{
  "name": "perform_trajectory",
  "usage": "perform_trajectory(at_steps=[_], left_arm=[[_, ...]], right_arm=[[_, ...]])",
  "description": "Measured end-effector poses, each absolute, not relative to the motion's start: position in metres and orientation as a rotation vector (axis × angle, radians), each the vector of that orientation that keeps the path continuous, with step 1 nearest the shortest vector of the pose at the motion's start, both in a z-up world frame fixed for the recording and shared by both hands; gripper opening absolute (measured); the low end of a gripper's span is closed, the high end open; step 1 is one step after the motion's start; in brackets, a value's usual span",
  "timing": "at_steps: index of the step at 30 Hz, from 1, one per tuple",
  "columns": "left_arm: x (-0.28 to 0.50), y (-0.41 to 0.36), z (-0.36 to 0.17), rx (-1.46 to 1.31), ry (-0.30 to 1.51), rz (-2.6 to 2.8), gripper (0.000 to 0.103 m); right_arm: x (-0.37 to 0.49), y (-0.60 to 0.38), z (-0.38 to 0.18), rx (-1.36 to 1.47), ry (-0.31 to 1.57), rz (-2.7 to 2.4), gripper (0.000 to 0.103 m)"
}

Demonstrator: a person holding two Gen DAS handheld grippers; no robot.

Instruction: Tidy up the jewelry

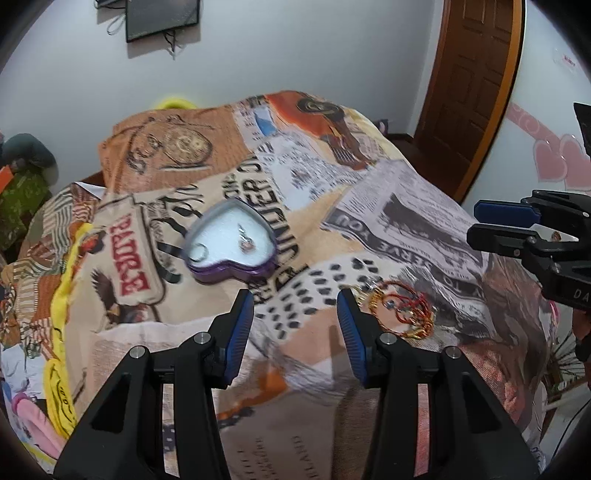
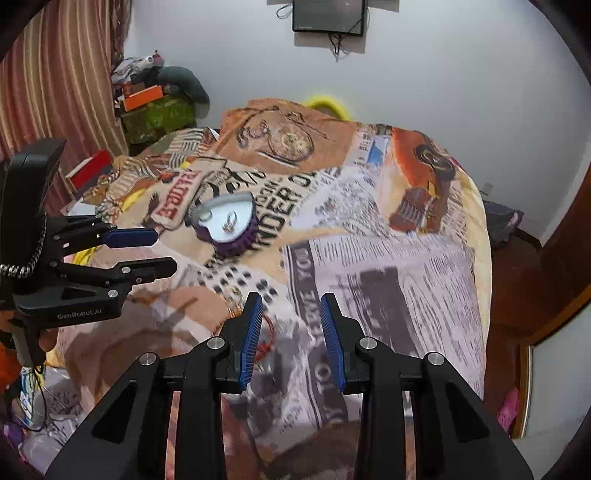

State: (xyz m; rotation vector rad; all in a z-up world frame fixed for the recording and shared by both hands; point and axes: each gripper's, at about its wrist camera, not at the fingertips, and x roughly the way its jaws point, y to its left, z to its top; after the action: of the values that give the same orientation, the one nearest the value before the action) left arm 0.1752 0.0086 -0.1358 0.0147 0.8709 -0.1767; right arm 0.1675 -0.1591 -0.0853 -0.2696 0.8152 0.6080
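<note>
A purple heart-shaped jewelry box (image 1: pixel 232 242) with white lining lies open on the printed bedspread (image 1: pixel 388 221). It holds a ring (image 1: pixel 200 252) and a small pendant (image 1: pixel 246 242). It also shows in the right wrist view (image 2: pixel 225 223). A tangle of red and gold bangles (image 1: pixel 404 308) lies to the right of my left gripper (image 1: pixel 295 299), which is open and empty above the bedspread. My right gripper (image 2: pixel 291 306) is open and empty; the bangles (image 2: pixel 266 341) are partly hidden behind its left finger. Each gripper shows from the side in the other view: the right (image 1: pixel 484 221), the left (image 2: pixel 162 249).
The bed fills most of both views. A wooden door (image 1: pixel 469 92) stands at the right, a wall screen (image 2: pixel 328 16) hangs behind the bed, and a cluttered stand with boxes (image 2: pixel 155 107) and a striped curtain (image 2: pixel 62 74) are at the left.
</note>
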Motion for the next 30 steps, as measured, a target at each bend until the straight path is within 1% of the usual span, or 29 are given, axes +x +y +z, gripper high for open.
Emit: perform_trajectory(at_steps=[10, 19, 22, 25, 26, 30], left_arm=[[0.191, -0.019, -0.169, 0.021, 0.958, -0.242, 0.046], [0.210, -0.029, -0.176, 0.010, 0.973, -0.282, 0.046], [0.213, -0.029, -0.179, -0.016, 0.974, -0.293, 0.042], [0.215, -0.028, -0.181, -0.040, 0.974, -0.313, 0.030], [0.215, -0.028, -0.181, -0.049, 0.976, -0.326, 0.024], [0.213, -0.029, -0.181, -0.053, 0.971, -0.334, 0.021]], right_arm=[[0.172, -0.176, -0.121, -0.248, 0.900, 0.589, 0.030], [0.181, -0.177, -0.136, -0.213, 0.942, 0.606, 0.030], [0.183, -0.174, -0.137, -0.219, 0.945, 0.614, 0.030], [0.184, -0.170, -0.136, -0.227, 0.941, 0.626, 0.030], [0.184, -0.169, -0.136, -0.227, 0.939, 0.629, 0.030], [0.186, -0.166, -0.136, -0.223, 0.939, 0.638, 0.030]])
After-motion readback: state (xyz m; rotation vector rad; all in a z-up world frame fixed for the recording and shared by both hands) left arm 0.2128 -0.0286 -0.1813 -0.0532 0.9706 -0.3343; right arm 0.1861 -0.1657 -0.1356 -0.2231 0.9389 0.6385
